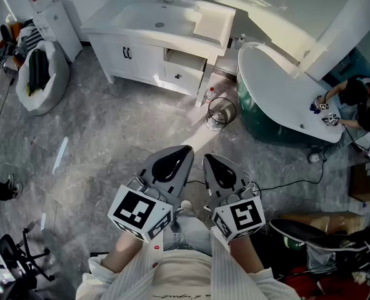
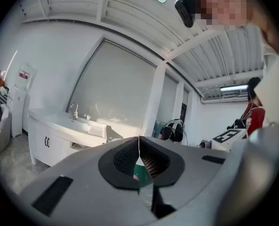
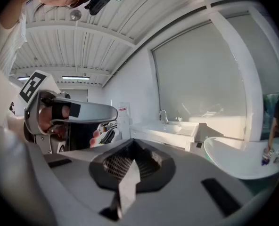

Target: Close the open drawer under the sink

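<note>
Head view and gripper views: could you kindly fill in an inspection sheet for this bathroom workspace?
Surface: grey marbled floor, sunlit patch near the vanity.
Job's things: white vanity; its drawer stands pulled out, far from both claws.
Clutter: wire basket and small bottle beside the vanity; beanbag.
Grippers: left claw shut, empty; right claw shut, empty.
Cables: black cable across the floor.
Surroundings: bathtub; another person at it.

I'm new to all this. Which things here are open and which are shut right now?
Top drawer: pulled open.
Lower drawer: shut.
Cabinet doors: shut.
Left claw: shut, holding nothing.
Right claw: shut, holding nothing.
</note>
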